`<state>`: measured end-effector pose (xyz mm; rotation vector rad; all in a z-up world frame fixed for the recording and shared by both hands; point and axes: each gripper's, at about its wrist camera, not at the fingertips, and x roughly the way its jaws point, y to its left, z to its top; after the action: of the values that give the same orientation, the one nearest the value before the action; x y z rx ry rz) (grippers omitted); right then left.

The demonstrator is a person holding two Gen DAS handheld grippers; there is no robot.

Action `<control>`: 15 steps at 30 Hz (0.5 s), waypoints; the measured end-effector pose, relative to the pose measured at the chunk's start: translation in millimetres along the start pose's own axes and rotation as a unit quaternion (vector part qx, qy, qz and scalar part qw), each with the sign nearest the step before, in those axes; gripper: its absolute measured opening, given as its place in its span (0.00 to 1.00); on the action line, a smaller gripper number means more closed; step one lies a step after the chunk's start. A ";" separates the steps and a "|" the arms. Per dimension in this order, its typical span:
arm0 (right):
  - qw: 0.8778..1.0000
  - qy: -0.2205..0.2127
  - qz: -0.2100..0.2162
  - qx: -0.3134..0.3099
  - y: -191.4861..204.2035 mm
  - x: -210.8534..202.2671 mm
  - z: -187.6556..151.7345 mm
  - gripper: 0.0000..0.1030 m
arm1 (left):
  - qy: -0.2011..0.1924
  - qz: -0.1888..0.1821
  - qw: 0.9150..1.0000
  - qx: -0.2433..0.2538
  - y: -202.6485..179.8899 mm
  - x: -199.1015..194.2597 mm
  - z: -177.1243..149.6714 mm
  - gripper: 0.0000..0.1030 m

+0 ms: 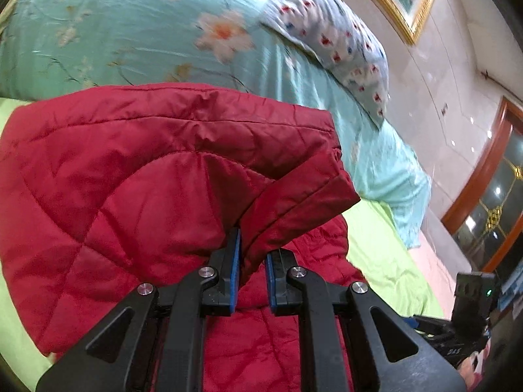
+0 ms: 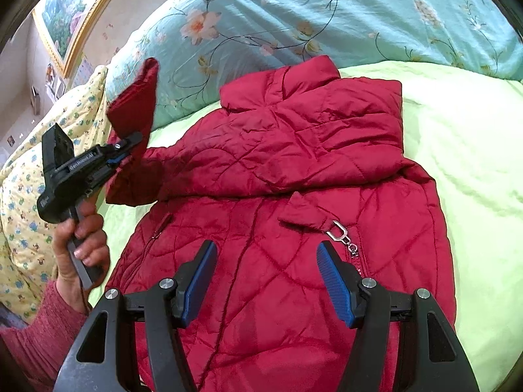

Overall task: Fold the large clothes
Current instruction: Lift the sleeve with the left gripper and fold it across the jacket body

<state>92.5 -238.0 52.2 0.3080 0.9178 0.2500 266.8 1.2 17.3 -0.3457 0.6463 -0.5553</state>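
Left gripper (image 1: 252,254) pinches the red jacket's (image 2: 294,170) sleeve cuff (image 1: 294,205); right gripper (image 2: 266,261) hangs wide above its front.

I see the bed (image 2: 474,170) under a lime-green sheet; red quilted jacket (image 2: 294,196) lies on it, teal floral duvet (image 2: 294,16) behind, yellow patterned quilt (image 2: 26,202) at left.

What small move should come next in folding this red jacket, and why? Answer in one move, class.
Probably carry the lifted sleeve across onto the red jacket body and lay it flat. The left tongs grip the sleeve cuff above the bed, the other sleeve looks folded over the chest, and the right tongs hover open.
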 end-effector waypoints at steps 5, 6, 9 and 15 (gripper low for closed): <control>1.000 -0.006 0.007 0.005 -4.3 -2.8 5.1 0.63 | 0.024 -0.008 0.999 0.024 -26.0 30.4 -11.5 0.11; 1.000 -0.008 0.007 0.007 -6.5 -4.0 7.4 0.63 | 0.026 -0.008 0.999 0.027 -29.9 35.0 -12.7 0.11; 1.000 -0.015 0.009 0.015 -13.5 -6.8 13.7 0.63 | 0.038 -0.006 0.999 0.037 -42.9 54.3 -17.5 0.11; 0.998 -0.035 0.026 0.053 -38.6 -6.7 35.8 0.65 | 0.063 -0.013 0.996 0.070 -64.5 84.8 -32.5 0.11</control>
<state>120.6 -281.6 63.4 0.4358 0.8556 0.2373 277.6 -104.3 -16.8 -0.1893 0.7207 -0.6463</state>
